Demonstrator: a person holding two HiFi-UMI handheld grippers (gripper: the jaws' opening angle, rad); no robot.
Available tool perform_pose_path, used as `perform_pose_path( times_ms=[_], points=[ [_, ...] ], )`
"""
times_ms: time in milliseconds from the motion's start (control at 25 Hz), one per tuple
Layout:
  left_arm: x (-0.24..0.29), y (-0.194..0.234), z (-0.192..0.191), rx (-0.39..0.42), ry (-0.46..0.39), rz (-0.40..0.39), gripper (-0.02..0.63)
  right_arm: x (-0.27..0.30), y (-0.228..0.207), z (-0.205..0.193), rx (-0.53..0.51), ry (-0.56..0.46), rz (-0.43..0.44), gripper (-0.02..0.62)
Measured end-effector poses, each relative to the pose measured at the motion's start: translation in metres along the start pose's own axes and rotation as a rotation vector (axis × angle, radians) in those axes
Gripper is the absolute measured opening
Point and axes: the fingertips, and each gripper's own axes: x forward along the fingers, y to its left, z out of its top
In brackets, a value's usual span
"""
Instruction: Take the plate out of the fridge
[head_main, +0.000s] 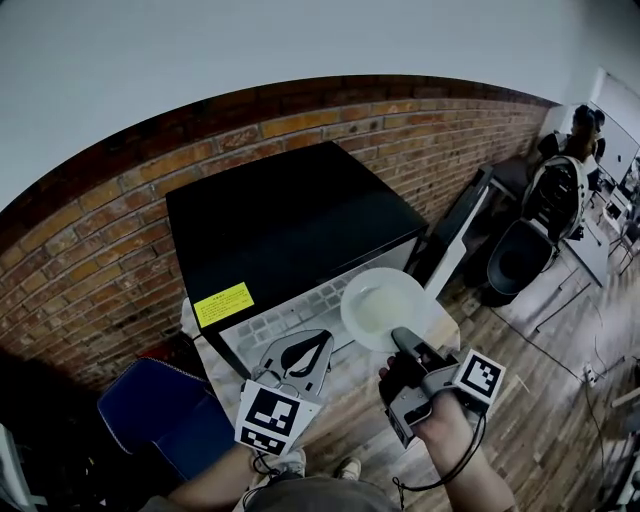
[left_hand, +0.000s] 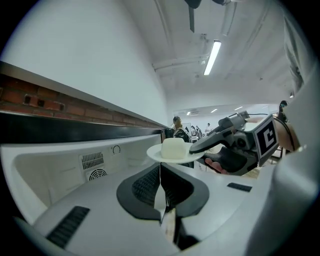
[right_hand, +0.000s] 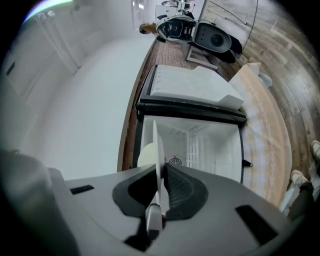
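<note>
a white round plate is out of the small black box-shaped fridge. it hangs level in the air just in front of the fridge's open mouth, above the pale patterned tabletop that the fridge stands on. the right gripper is clamped on the plate's near rim. in the right gripper view the plate shows edge-on, pinched between the two dark ribbed pads. a pale rounded block sits on the middle of the plate.

the left gripper is just to the left of the plate and lower, apart from it. its jaws are pressed together with nothing between them, and it points toward the fridge's white interior.

the fridge door is swung wide to the right, black outside and white on its inner face. a yellow rectangular label is stuck near the front left corner of the fridge top. behind the fridge runs a red-brown brick wall. a dark blue object lies low at the left, beside the table. wooden plank flooring spreads to the right, where black office chairs stand well apart from the fridge.
</note>
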Motion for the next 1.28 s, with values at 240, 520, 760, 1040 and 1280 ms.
perform_pose_path(
  times_ms=[240, 520, 760, 1040, 1280],
  points=[
    [0.016, -0.024, 0.009, 0.019, -0.018, -0.079, 0.019, -0.034, -0.002, 0.023, -0.003, -0.084, -0.003, 0.038],
    [0.035, -0.061, 0.015, 0.04, -0.033, -0.187, 0.019, -0.079, -0.009, 0.042, 0.006, -0.187, -0.011, 0.038],
    [0.048, -0.091, 0.016, 0.046, -0.038, -0.267, 0.02, -0.112, -0.023, 0.053, 0.016, -0.258, -0.034, 0.038],
    [0.055, -0.12, 0.007, 0.056, -0.013, -0.342, 0.02, -0.139, -0.057, 0.055, 0.046, -0.312, -0.096, 0.038],
    [0.057, -0.127, -0.007, 0.055, 0.021, -0.358, 0.018, -0.148, -0.087, 0.053, 0.083, -0.328, -0.135, 0.038]
  ],
)
